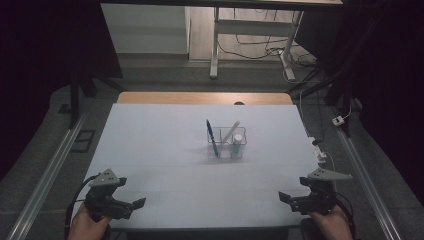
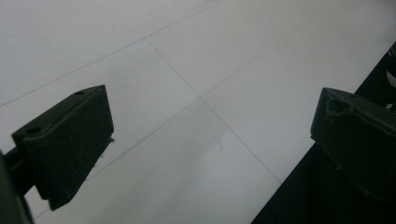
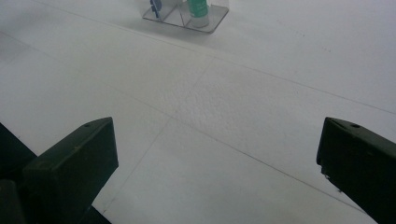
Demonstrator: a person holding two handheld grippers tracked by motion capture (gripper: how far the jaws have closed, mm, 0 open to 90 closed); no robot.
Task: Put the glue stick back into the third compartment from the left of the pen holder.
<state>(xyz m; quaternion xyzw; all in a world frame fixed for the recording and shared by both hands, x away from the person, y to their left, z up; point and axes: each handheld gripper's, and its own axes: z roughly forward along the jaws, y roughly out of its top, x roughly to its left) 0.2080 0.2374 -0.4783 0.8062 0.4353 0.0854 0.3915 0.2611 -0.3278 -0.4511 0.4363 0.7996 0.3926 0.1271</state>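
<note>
**Two open grippers at the near edge, organizer at mid-bench**

Two grippers sit low at the near corners of a white-covered bench (image 1: pixel 150 150), each held in a hand. At the left, the left gripper (image 1: pixel 136 204) hangs just over the near-left corner, its hand (image 1: pixel 86 226) coming in from the bottom edge. In the left gripper view its black jaws stand wide apart with nothing between them, bare white sheet and faint fold lines below, and the dark bench edge cutting across the lower right.

Toward the middle, well away from both grippers, stands a clear plastic organizer (image 1: pixel 226 143). A blue pen (image 1: pixel 212 136) leans in its left part, a white stick-like item (image 1: pixel 230 132) slants beside it, and a small bottle with a white cap (image 1: pixel 237 144) stands in its right part. In the right gripper view the organizer (image 3: pixel 187 18) shows at the top edge, with the bottle's green body (image 3: pixel 198 7) inside.

At the right, the right gripper (image 1: pixel 286 197) hovers over the near-right corner, pointing inward, held by the other hand (image 1: pixel 331 222). Its jaws are likewise spread wide and empty above the white sheet.
</note>
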